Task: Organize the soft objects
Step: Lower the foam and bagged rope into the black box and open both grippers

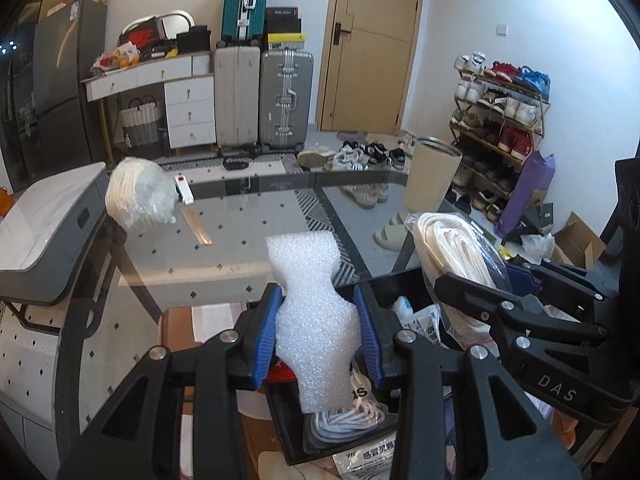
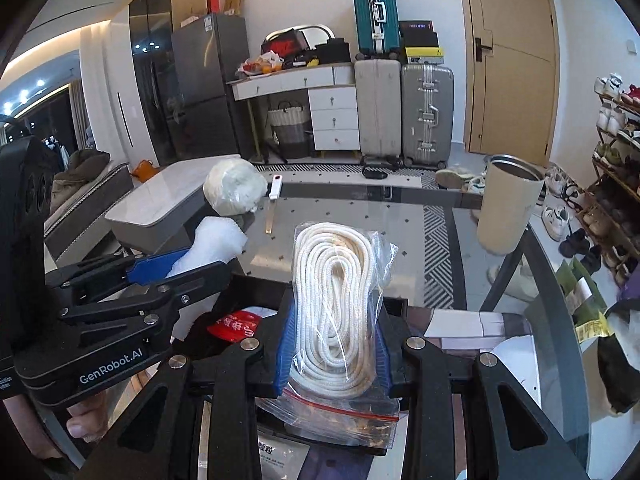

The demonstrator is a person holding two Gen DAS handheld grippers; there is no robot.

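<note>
Your left gripper (image 1: pixel 316 336) is clamped on a white foam piece (image 1: pixel 310 304), its 2 blue pads pressing the piece's narrow waist so the wider top stands up past the fingertips. Your right gripper (image 2: pixel 334 344) is closed on a clear bag of coiled white rope (image 2: pixel 336 304), squeezed between its blue pads, with the bag's red zip edge hanging beneath. In the left wrist view the rope bag (image 1: pixel 452 252) sits at 3 o'clock from the foam; in the right wrist view the foam (image 2: pixel 212 244) shows at 9 o'clock from the rope, so your 2 grippers are side by side and close.

Directly below both loads is a black bin (image 1: pixel 384 280) already holding packets and a bagged striped cloth (image 1: pixel 344 420). Beyond it, at 12 o'clock, stretches the glass table (image 1: pixel 240 240). On its far side a second bagged ball of white rope (image 1: pixel 138 196) lies at 10 o'clock, with a small white device (image 1: pixel 183 190) just beside it, and a beige tumbler (image 1: pixel 432 176) stands upright at 1 o'clock. Your fingers (image 2: pixel 86 416) show under the left gripper's handle at 8 o'clock in the right wrist view.
</note>
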